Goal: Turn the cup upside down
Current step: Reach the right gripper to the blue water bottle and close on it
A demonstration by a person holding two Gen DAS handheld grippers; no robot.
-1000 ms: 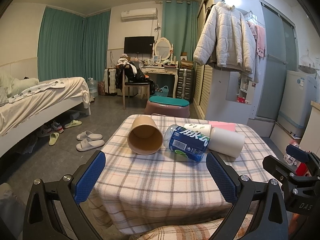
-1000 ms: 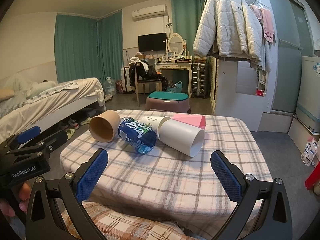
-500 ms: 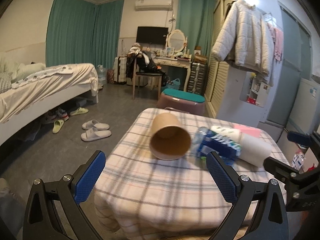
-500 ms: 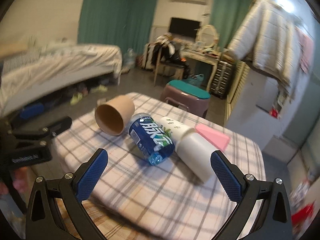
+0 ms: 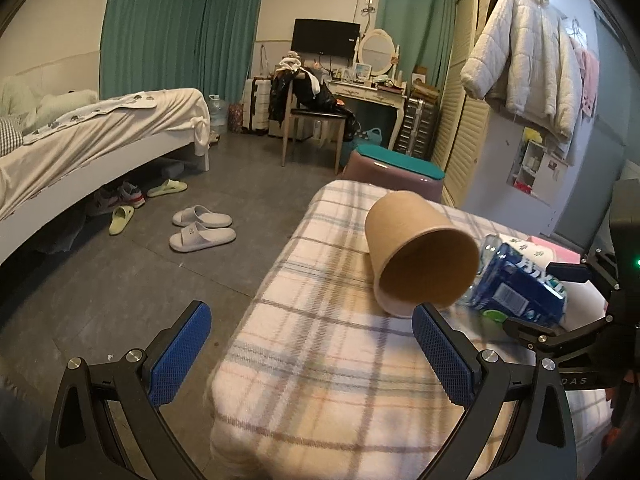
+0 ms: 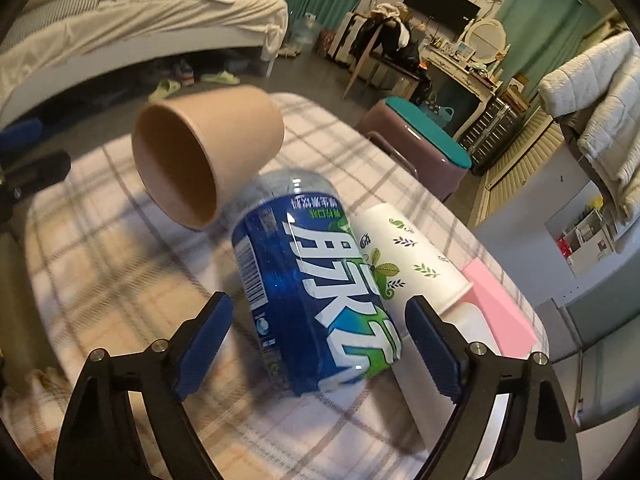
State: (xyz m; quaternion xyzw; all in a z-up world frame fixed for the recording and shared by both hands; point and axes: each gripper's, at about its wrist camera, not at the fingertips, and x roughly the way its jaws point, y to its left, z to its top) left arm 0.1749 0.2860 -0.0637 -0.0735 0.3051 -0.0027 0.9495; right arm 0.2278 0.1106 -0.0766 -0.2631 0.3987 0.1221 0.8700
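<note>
A brown paper cup (image 5: 416,252) (image 6: 200,152) lies on its side on the plaid-covered table (image 5: 320,360), its mouth facing me. Beside it lies a blue-labelled plastic bottle (image 5: 520,284) (image 6: 308,284), and beyond that a white paper cup with a leaf print (image 6: 408,256), also on its side. My left gripper (image 5: 308,352) is open, low at the table's left front corner, its right finger just below the brown cup's rim. My right gripper (image 6: 316,344) is open, its fingers on either side of the bottle's near end. In the left wrist view the right gripper (image 5: 560,300) shows at the right edge.
A pink block (image 6: 500,312) lies behind the white cup. A purple stool with a teal seat (image 5: 396,168) stands past the table. A bed (image 5: 80,136) is on the left, slippers (image 5: 200,228) on the floor, a wardrobe with a white jacket (image 5: 528,52) on the right.
Both grippers have moved in toward the table. The left one swung left, so the brown cup now sits at its right finger. The right one closed in on the bottle.
</note>
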